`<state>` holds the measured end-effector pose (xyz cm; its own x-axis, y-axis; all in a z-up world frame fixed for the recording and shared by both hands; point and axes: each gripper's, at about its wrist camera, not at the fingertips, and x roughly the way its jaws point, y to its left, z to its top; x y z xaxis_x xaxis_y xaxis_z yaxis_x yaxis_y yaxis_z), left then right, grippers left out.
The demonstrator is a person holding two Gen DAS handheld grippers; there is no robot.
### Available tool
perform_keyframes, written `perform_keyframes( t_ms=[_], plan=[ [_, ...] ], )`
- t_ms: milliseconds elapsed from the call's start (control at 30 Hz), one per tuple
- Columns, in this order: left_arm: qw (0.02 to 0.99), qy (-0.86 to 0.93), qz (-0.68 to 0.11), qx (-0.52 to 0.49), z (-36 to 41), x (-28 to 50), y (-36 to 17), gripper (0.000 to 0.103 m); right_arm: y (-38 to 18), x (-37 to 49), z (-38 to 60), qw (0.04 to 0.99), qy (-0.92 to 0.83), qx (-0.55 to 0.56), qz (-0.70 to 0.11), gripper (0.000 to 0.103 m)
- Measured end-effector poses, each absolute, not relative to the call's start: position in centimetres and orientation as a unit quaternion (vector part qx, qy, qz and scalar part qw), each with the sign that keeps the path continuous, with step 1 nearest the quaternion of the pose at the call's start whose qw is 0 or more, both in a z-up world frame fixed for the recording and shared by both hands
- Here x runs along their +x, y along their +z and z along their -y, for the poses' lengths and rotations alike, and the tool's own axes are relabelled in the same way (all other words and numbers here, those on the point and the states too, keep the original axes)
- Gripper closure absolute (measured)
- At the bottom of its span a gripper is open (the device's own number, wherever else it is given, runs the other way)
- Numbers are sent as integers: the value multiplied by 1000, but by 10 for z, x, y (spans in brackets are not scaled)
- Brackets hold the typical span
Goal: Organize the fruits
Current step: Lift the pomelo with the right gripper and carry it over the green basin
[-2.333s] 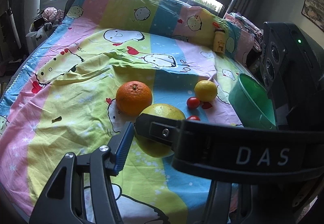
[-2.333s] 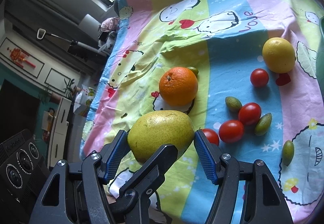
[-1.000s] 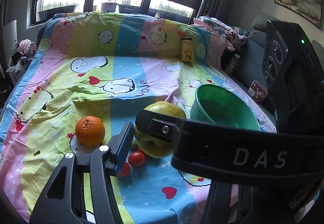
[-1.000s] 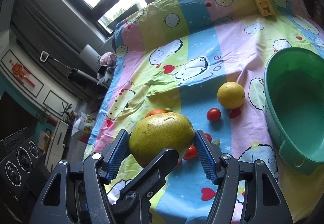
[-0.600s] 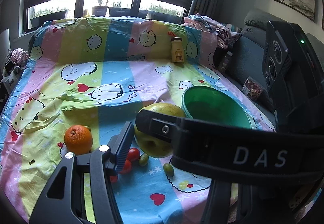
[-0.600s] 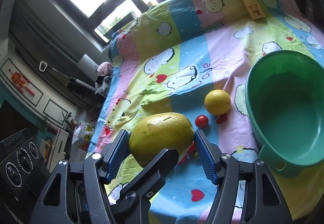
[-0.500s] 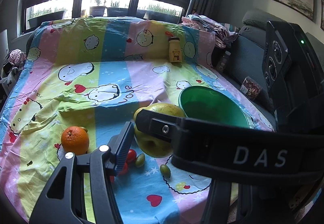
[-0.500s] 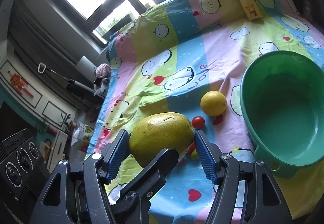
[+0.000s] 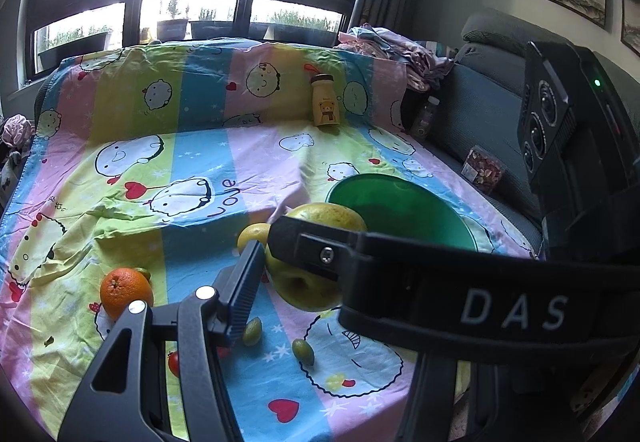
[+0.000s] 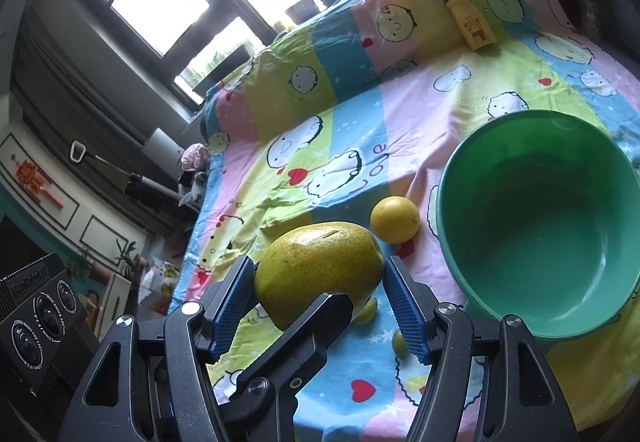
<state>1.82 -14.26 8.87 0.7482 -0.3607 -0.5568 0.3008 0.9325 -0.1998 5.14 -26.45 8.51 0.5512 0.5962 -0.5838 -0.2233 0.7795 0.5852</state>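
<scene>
My right gripper (image 10: 320,306) is shut on a large yellow-green pear (image 10: 318,270) and holds it in the air, left of the green bowl (image 10: 536,226). The pear also shows in the left wrist view (image 9: 308,274), crossed by the right gripper's dark finger. Only my left gripper's left finger (image 9: 244,282) is visible; its other finger is hidden. A lemon (image 10: 394,219) lies on the sheet beside the bowl. An orange (image 9: 126,290), small green fruits (image 9: 253,331) and a cherry tomato (image 9: 174,362) lie on the sheet below.
The colourful cartoon sheet (image 9: 192,162) covers the surface. A yellow bear bottle (image 9: 325,105) stands at the back. A grey sofa (image 9: 480,130) with a snack packet (image 9: 482,170) is on the right. The bowl (image 9: 400,210) is empty.
My right gripper lifted the pear off the sheet and carried it rightward toward the green bowl. Both cameras rose, and the orange and tomatoes fell behind to the left.
</scene>
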Motion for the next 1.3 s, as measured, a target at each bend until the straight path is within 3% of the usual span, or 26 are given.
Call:
perform_keyframes(
  t_ms=[1300],
  plan=[
    [913,-256,-316,-32,212,53,82,48,70,65,346,854,159,296,-398,34]
  ],
)
